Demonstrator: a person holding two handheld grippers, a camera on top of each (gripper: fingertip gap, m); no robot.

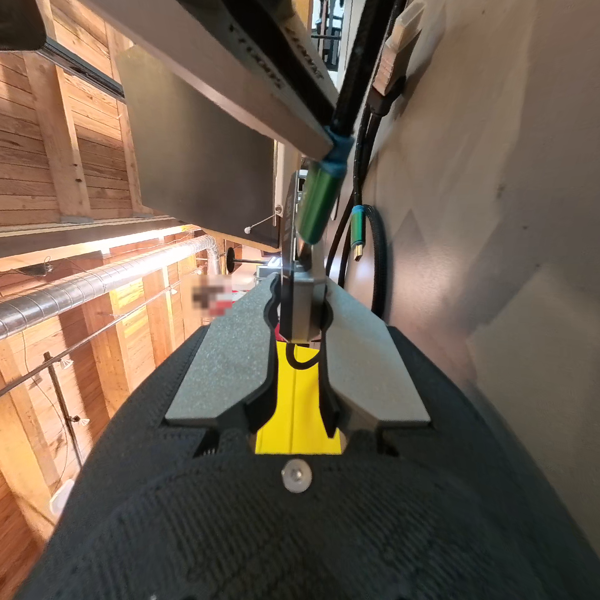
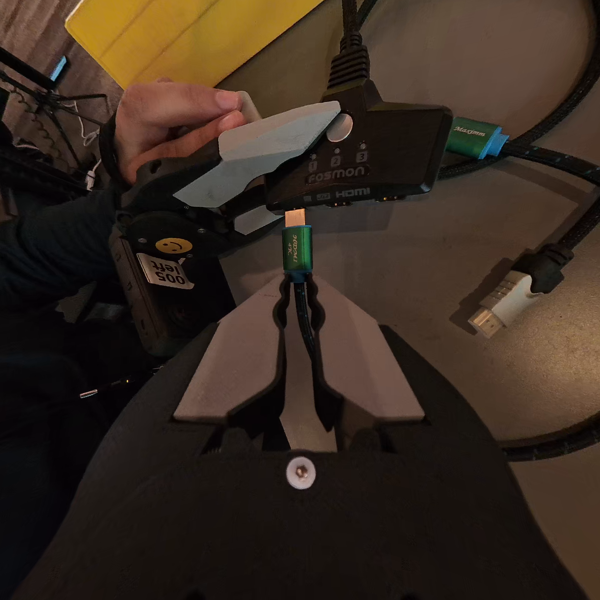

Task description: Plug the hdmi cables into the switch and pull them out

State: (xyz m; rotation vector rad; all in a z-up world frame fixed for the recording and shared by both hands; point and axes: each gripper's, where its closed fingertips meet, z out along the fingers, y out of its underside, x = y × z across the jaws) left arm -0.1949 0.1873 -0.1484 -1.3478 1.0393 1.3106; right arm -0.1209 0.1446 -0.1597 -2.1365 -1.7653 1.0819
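Note:
In the right wrist view my right gripper (image 2: 297, 285) is shut on the braided cable just behind a green HDMI plug (image 2: 297, 250). The plug's metal tip sits at the mouth of the leftmost port of the black switch (image 2: 373, 152), and most of the metal shows. The left gripper's grey fingers (image 2: 276, 139) clamp the switch from its left end, held by a hand (image 2: 168, 120). In the left wrist view my left gripper (image 1: 300, 292) is shut on the switch (image 1: 302, 305), seen edge-on, with the green plug (image 1: 319, 201) beyond it.
A second green plug (image 2: 470, 139) lies loose by the switch's right end; it also shows in the left wrist view (image 1: 357, 233). A silver-white plug on a black cable (image 2: 496, 305) lies at the right. Braided cables loop over the table (image 2: 422, 373). A yellow sheet (image 2: 181, 42) lies behind the switch. The grippers' ends are close to 9 cm from one another.

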